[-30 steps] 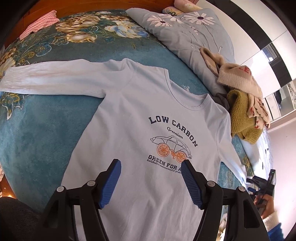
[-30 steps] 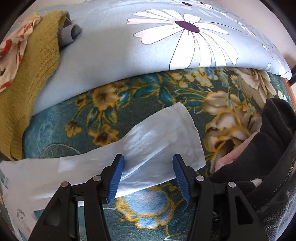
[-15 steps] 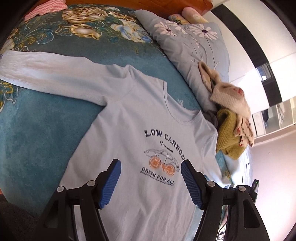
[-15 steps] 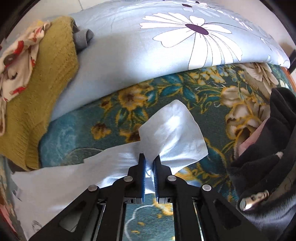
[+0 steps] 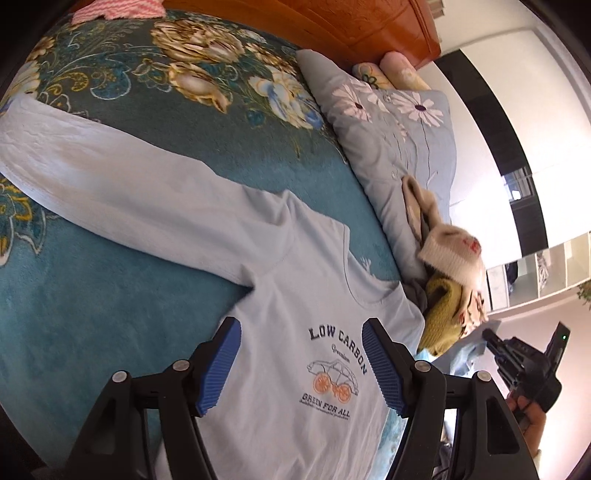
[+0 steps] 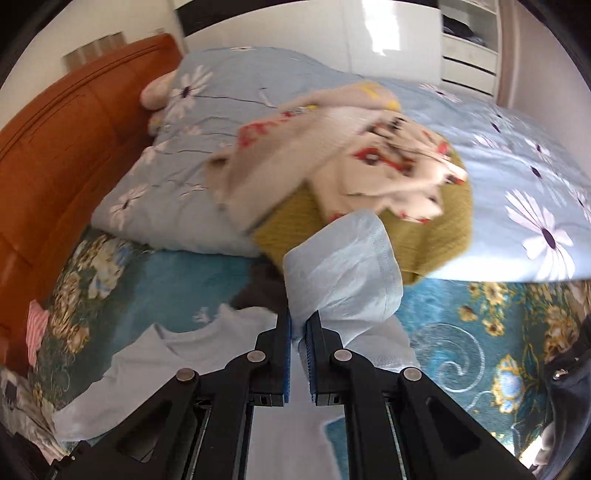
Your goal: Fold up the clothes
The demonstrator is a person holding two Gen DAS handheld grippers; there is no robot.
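Observation:
A light blue long-sleeved shirt (image 5: 295, 302) with a "LOW CARBON" car print lies face up on the teal floral bedspread (image 5: 110, 295). One sleeve (image 5: 110, 184) stretches out flat to the left. My left gripper (image 5: 301, 365) is open and empty, hovering above the shirt's chest. My right gripper (image 6: 298, 328) is shut on the other sleeve's cuff end (image 6: 343, 273), lifted off the bed, with the shirt's collar and shoulder (image 6: 177, 350) below. The right gripper also shows at the right edge of the left wrist view (image 5: 517, 358).
A heap of clothes, mustard knit (image 6: 443, 229) and white patterned cloth (image 6: 332, 155), rests on a blue daisy-print quilt (image 6: 517, 147). An orange headboard (image 6: 55, 140) stands behind. A pink striped cloth (image 5: 118, 7) lies at the far bed edge. Dark clothing (image 6: 569, 369) lies at the right.
My right gripper closed on the sleeve cuff, lifted it off the bed and swung it toward the shirt's body. My left gripper stayed open and drifted over the chest.

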